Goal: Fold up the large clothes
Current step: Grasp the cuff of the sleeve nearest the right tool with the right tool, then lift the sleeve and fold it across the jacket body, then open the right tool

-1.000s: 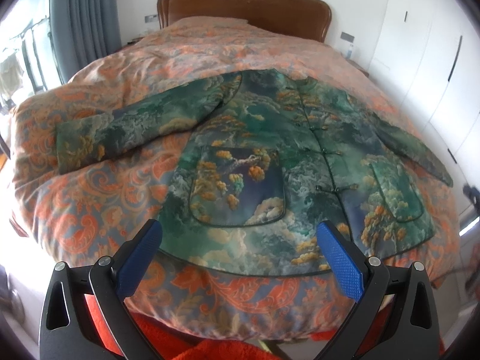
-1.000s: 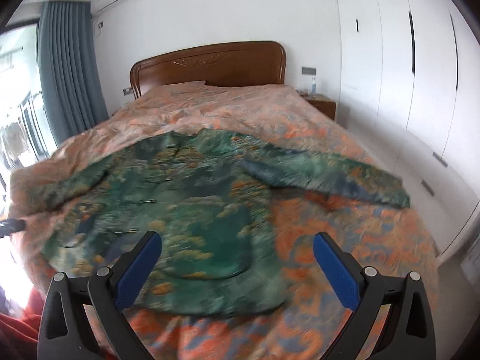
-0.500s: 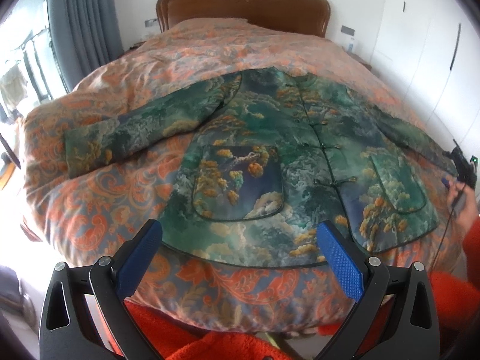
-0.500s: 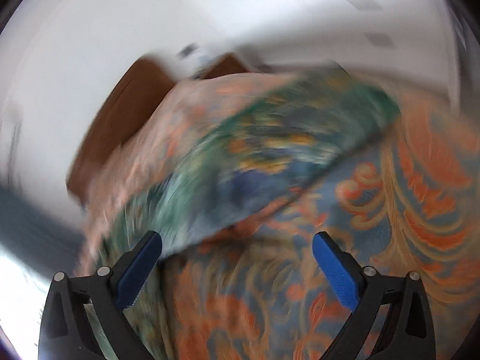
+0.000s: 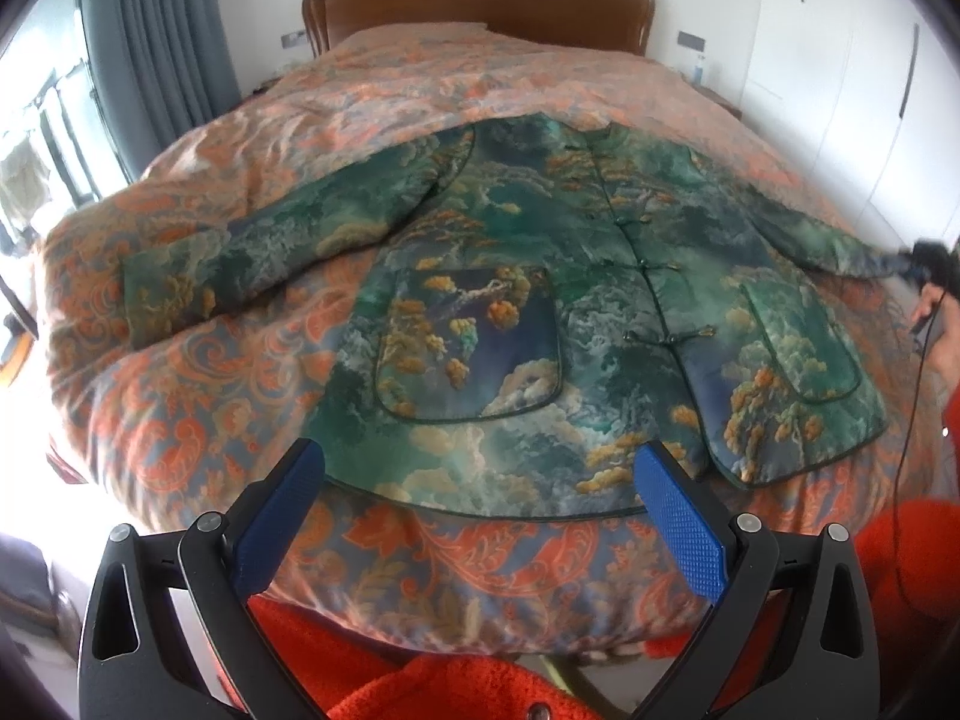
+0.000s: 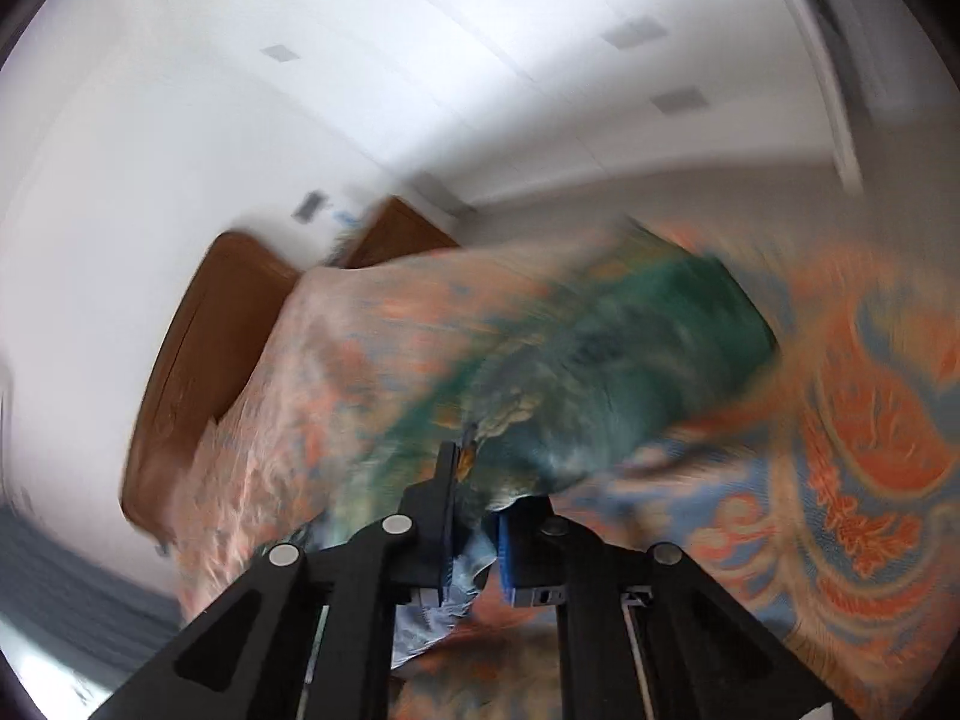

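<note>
Clamping the jacket sleeve (image 6: 600, 372), right hand-held gripper (image 6: 474, 516), jaws together.

Orange paisley bedspread (image 5: 252, 396), brown wooden headboard (image 5: 480, 0), grey curtain (image 5: 162, 54), white wardrobe doors (image 5: 852, 96), perhaps a bedside socket (image 5: 691, 40).

A bed (image 5: 180, 312) with an orange paisley quilt and brown wooden headboard (image 5: 480, 0) fills the room; grey curtains (image 5: 162, 42) flank a bright window (image 5: 36, 138) (overexposed), white wardrobe doors (image 5: 840, 90) opposite.
</note>
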Demonstrator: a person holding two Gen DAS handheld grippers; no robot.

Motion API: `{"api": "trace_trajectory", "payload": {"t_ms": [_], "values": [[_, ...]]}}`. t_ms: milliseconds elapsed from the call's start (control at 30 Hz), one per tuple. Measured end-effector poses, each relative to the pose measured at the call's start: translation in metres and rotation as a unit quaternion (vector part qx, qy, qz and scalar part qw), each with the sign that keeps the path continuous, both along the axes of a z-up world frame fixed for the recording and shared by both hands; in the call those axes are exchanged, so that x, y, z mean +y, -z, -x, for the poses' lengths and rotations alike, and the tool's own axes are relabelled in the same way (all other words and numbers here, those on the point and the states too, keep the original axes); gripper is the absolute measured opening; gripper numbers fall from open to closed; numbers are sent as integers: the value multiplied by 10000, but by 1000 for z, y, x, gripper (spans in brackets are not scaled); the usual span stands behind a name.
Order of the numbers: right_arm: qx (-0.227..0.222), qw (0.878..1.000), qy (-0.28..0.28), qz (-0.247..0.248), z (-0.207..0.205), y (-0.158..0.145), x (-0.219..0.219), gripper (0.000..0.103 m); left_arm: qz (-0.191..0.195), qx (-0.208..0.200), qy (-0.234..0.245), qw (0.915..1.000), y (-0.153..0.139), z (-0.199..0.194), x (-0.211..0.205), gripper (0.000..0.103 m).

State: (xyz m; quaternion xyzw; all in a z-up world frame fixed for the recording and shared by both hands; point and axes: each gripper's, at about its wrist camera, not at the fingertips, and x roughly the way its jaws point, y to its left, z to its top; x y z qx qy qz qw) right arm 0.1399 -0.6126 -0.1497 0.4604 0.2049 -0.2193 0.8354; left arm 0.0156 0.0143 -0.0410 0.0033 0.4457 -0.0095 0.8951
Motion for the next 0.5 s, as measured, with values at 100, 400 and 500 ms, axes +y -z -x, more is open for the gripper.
{"api": "trace_trajectory", "payload": {"t_ms": [100,400,500], "values": [[-329,9944,-657,756,-10,-59,40,11,181,97,6,9998,7,-5,1,103],[-859,9405,-2686,1896,-77,-152,228,11,189,-10,-52,9998,6,6,10,103],[-671,9233,-3131,2120,-104,-142,295,11,313,17,-254,9992,9,9,27,103]]}}
